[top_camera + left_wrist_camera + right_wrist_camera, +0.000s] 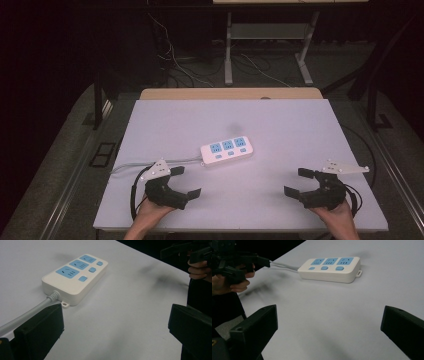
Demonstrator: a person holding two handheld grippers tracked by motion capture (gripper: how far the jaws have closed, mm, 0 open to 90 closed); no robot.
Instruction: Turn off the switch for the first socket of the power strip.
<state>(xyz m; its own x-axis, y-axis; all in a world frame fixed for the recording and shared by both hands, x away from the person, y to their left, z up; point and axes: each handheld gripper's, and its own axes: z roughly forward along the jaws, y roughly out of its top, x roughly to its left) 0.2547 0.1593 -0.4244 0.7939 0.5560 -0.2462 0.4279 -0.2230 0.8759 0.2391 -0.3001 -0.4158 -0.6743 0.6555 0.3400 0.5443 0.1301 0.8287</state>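
- Power strip (226, 148) lies flat mid-table, cord (145, 165) trailing off toward the left edge.
- Probably light, rigid plastic shell; smooth, may slide if pushed. Cord is stiff-ish and will drag.
- Best hold, I'd say: across the short sides of the body, clear of the buttons.
- Left tool (186, 181) and right tool (296, 181) both gape wide, empty, near the front edge.
- Table (300, 130): matte white, bare. Room dark, with cables on the floor behind.

Strip (226, 148) socket markings too small in high view; cord (22, 315) cut by left gripper view edge, partly behind jaw.
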